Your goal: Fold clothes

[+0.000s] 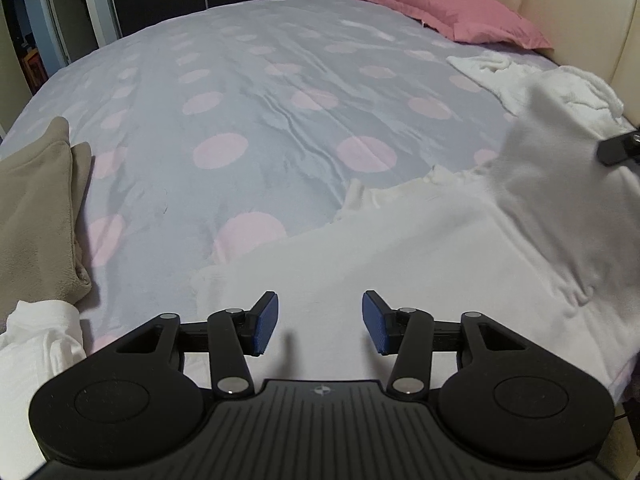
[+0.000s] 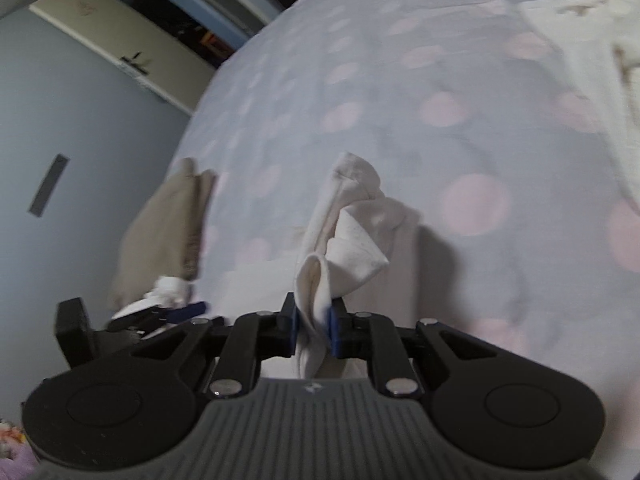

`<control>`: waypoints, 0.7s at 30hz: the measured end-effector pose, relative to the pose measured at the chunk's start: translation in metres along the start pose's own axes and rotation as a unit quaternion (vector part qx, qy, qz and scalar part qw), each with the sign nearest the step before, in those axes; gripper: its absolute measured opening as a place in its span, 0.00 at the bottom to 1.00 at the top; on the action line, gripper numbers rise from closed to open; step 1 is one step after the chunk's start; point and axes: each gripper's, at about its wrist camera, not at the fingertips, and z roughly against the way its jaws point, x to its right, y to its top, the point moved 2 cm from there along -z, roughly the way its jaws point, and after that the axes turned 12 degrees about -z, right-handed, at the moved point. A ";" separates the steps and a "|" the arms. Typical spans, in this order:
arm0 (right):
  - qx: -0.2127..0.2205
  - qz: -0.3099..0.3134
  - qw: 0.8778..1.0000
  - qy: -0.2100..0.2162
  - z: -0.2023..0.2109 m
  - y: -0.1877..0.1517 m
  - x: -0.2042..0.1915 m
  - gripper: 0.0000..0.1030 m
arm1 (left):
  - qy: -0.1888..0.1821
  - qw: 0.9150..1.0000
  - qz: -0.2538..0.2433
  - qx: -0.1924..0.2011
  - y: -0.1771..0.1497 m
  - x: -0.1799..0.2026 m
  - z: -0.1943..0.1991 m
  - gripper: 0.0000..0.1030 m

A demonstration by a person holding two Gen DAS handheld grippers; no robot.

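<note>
The left tool (image 1: 320,322) hangs with its blue pads wide apart and nothing between them, low over the white garment (image 1: 400,248) spread on the bed (image 1: 248,92); the near hem of that garment runs under the tool body and is hidden there, and its right side is cut off by the frame edge. At the right of the left wrist view a lifted flap of the white cloth is smeared by motion, so its outline is hard to read; only a dark tip of the right tool (image 2: 313,322) pokes in beside it. In the right wrist view that tool is closed on a bunched fold of the white garment, the cloth rising in a peak ahead of the pads and a tail dropping below them; what part of the garment this is cannot be told. The whole right view is blurred. A beige folded cloth (image 1: 38,216) lies at the left edge of the bed, partly out of frame; a crumpled white cloth (image 1: 38,344) sits just below it, also cut off. A second white pile (image 1: 532,80) lies by the cream headboard (image 1: 580,12), near the pink pillow (image 1: 452,12); its shape is unclear.
</note>
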 end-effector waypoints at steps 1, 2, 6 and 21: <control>-0.005 0.004 1.000 0.006 -0.006 -0.002 -0.010 0.17 | -0.002 1.000 0.001 0.002 -0.001 0.000 0.003 0.33; -0.010 0.008 1.000 0.012 -0.011 -0.004 -0.020 0.17 | -0.002 1.000 0.001 0.004 -0.002 -0.001 0.006 0.33; -0.033 0.025 0.998 0.037 -0.036 -0.010 -0.058 0.17 | 0.006 1.000 0.018 0.010 -0.008 -0.012 0.015 0.32; -0.132 0.046 0.989 0.047 -0.178 -0.044 -0.127 0.16 | -0.023 0.997 0.072 -0.001 -0.051 -0.044 0.027 0.24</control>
